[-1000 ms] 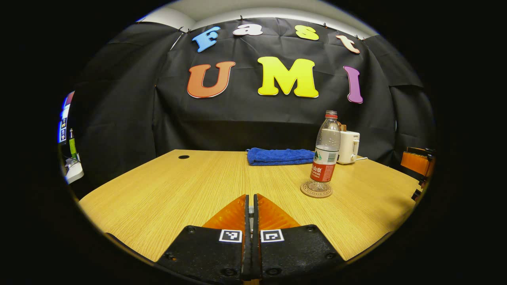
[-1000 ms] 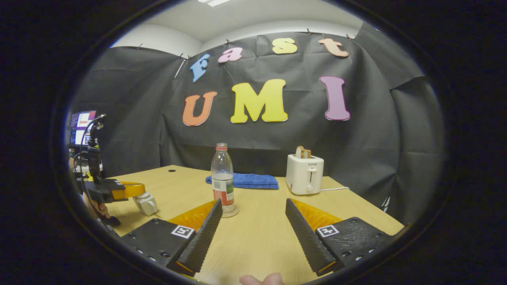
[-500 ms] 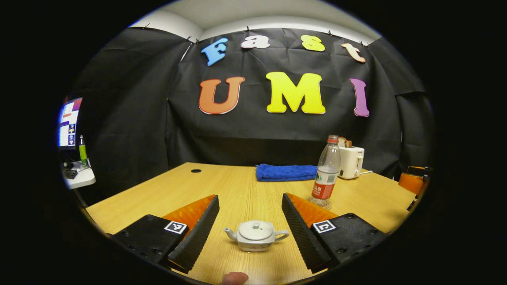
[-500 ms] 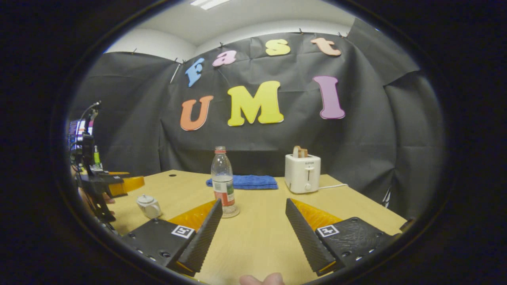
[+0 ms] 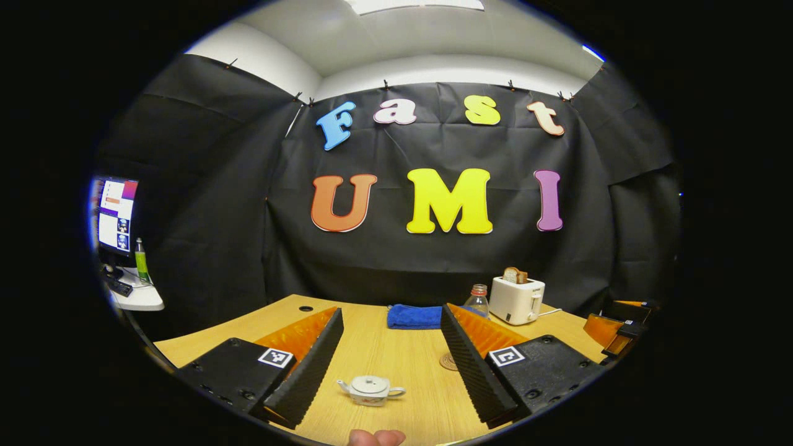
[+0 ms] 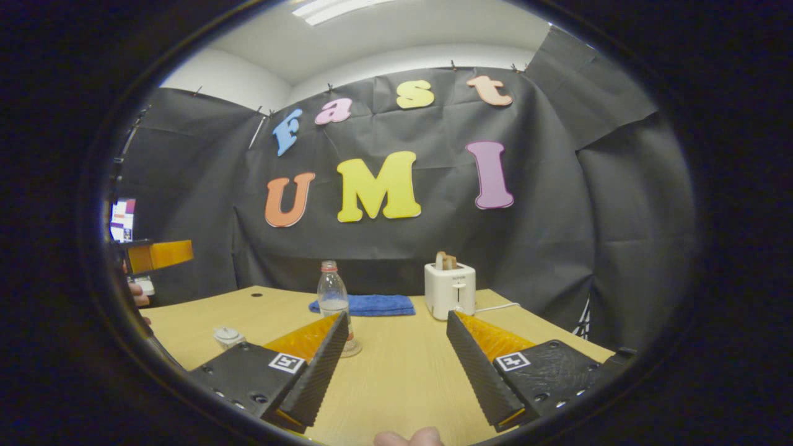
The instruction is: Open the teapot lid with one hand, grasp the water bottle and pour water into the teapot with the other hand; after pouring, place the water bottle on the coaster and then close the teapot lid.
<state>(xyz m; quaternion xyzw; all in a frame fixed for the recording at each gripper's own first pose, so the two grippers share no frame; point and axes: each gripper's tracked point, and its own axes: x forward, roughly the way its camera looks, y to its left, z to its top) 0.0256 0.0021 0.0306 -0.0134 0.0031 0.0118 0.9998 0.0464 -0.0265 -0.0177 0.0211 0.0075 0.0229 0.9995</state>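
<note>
A small white teapot (image 5: 370,390) stands on the wooden table (image 5: 396,359) with its lid on, low between the fingers of my open left gripper (image 5: 391,313), which hovers above and behind it. The water bottle (image 6: 333,297) stands upright on a round coaster (image 6: 351,349), just past the left finger of my open right gripper (image 6: 396,316). In the left gripper view the bottle (image 5: 477,298) is mostly hidden behind the right finger, with the coaster (image 5: 445,361) peeking out. The teapot (image 6: 228,336) also sits at the left of the right gripper view.
A folded blue towel (image 5: 412,316) and a white toaster (image 5: 516,299) with bread in it stand at the back of the table. A monitor (image 5: 116,214) sits on a side desk to the left. The left gripper (image 6: 155,255) hangs at the far left of the right gripper view.
My left gripper went from shut to open and rose back away from the teapot, which stays on the table with its lid on. The right gripper also lifted slightly, still open.
</note>
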